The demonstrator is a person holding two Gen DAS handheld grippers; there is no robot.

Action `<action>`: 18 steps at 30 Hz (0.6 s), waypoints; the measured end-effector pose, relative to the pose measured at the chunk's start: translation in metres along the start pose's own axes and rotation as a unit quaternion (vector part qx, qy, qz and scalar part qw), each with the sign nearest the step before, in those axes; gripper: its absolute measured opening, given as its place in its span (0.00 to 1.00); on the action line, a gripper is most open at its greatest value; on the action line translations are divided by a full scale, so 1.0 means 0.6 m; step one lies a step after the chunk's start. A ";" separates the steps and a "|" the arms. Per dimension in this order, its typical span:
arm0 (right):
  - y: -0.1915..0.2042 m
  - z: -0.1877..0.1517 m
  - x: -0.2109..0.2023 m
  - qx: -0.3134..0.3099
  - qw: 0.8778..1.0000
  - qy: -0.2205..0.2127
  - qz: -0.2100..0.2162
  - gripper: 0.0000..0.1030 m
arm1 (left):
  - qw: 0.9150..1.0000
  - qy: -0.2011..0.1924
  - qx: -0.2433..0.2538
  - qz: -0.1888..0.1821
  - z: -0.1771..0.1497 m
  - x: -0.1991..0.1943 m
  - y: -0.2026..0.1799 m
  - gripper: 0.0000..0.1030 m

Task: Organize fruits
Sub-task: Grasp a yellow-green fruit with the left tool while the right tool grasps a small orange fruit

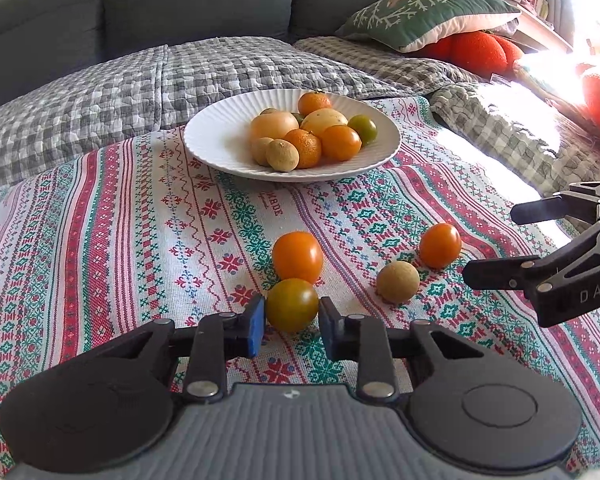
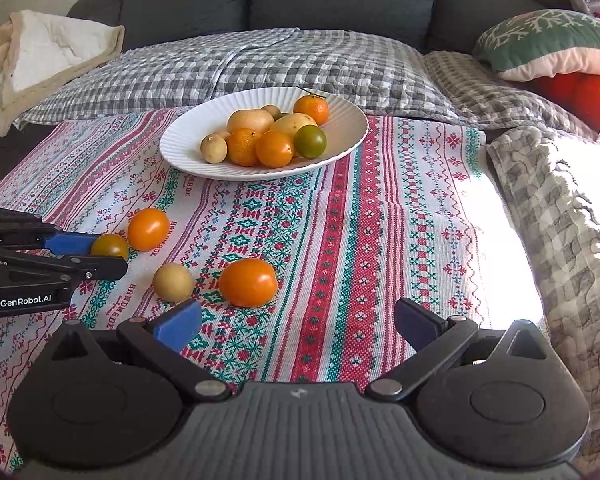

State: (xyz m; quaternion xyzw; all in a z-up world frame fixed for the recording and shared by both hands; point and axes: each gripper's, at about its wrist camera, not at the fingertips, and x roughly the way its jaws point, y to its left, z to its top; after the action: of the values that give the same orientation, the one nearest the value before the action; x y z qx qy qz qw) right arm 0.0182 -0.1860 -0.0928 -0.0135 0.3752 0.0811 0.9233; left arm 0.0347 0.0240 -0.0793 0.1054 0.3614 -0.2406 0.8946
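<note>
A green-orange tomato (image 1: 292, 304) lies on the patterned cloth, and my left gripper (image 1: 292, 320) is shut on it, one blue pad pressing each side. An orange tomato (image 1: 298, 256) touches it from behind. Further right lie a tan round fruit (image 1: 398, 282) and a second orange tomato (image 1: 440, 245). My right gripper (image 2: 298, 320) is open and holds nothing; the orange tomato (image 2: 248, 282) and the tan fruit (image 2: 173, 282) sit just ahead of it. The right wrist view shows the left gripper (image 2: 108, 258) around the green-orange tomato (image 2: 109, 246). A white ribbed plate (image 1: 220, 140) behind holds several fruits.
The patterned cloth (image 2: 340, 240) covers a low surface in front of a grey sofa (image 1: 200, 0) with checked quilts. A green cushion (image 1: 428, 16) and orange cushions lie at the right. A beige blanket (image 2: 40, 52) is at the far left.
</note>
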 end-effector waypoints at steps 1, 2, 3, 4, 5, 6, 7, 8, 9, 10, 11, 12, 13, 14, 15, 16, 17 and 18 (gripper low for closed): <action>0.001 0.000 0.001 -0.001 1.000 0.000 0.001 0.98 | 1.000 -0.002 0.004 -0.001 0.001 -0.002 -0.002 0.23; 0.002 0.001 0.003 -0.002 1.000 0.000 0.001 0.98 | 1.000 -0.003 0.007 -0.002 0.002 -0.004 -0.004 0.23; 0.003 0.002 0.006 -0.003 1.000 0.001 0.002 0.96 | 1.000 -0.005 0.008 -0.002 0.002 -0.006 -0.005 0.23; 0.004 0.003 0.008 -0.004 1.000 0.001 0.001 0.95 | 1.000 -0.005 0.008 -0.002 0.003 -0.008 -0.005 0.23; 0.005 0.004 0.010 -0.004 1.000 0.002 0.001 0.94 | 1.000 -0.005 0.007 -0.003 0.004 -0.009 -0.004 0.23; 0.006 0.004 0.012 -0.005 1.000 0.003 0.001 0.92 | 1.000 -0.004 0.005 -0.004 0.004 -0.010 -0.004 0.23; 0.008 0.005 0.014 -0.005 1.000 0.005 0.002 0.89 | 1.000 -0.003 0.003 -0.004 0.004 -0.011 -0.003 0.23; 0.009 0.006 0.016 -0.006 1.000 0.007 0.004 0.87 | 1.000 -0.003 0.002 -0.005 0.004 -0.011 -0.002 0.23; 0.011 0.007 0.019 -0.006 1.000 0.009 0.006 0.84 | 1.000 -0.002 0.001 -0.006 0.004 -0.013 -0.002 0.23; 0.012 0.008 0.021 -0.008 1.000 0.010 0.008 0.82 | 1.000 -0.002 0.001 -0.007 0.004 -0.014 -0.002 0.22; 0.014 0.008 0.023 -0.009 1.000 0.011 0.008 0.80 | 1.000 -0.003 0.001 -0.006 0.003 -0.015 -0.003 0.23; 0.016 0.009 0.025 -0.011 1.000 0.013 0.008 0.77 | 1.000 -0.003 0.002 -0.007 0.004 -0.016 -0.003 0.23; 0.018 0.009 0.026 -0.012 1.000 0.013 0.008 0.74 | 1.000 -0.004 0.002 -0.007 0.004 -0.016 -0.003 0.23; 0.019 0.010 0.027 -0.013 1.000 0.014 0.007 0.73 | 1.000 -0.004 0.002 -0.007 0.004 -0.017 -0.003 0.23; 0.022 0.011 0.029 -0.014 1.000 0.016 0.007 0.70 | 1.000 -0.004 0.002 -0.007 0.003 -0.018 -0.004 0.23; 0.023 0.012 0.029 -0.015 1.000 0.016 0.008 0.67 | 1.000 -0.004 0.001 -0.007 0.003 -0.018 -0.004 0.22; 0.025 0.013 0.030 -0.016 1.000 0.016 0.009 0.66 | 1.000 -0.004 0.001 -0.006 0.003 -0.018 -0.004 0.23; 0.026 0.014 0.030 -0.017 1.000 0.016 0.009 0.64 | 1.000 -0.003 0.000 -0.006 0.003 -0.019 -0.004 0.22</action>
State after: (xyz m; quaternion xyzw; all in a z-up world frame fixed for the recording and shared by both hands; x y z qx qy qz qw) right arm 0.0341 -0.1673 -0.0985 -0.0275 0.3886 0.0954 0.9160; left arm 0.0276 0.0250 -0.0702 0.1026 0.3589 -0.2465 0.8944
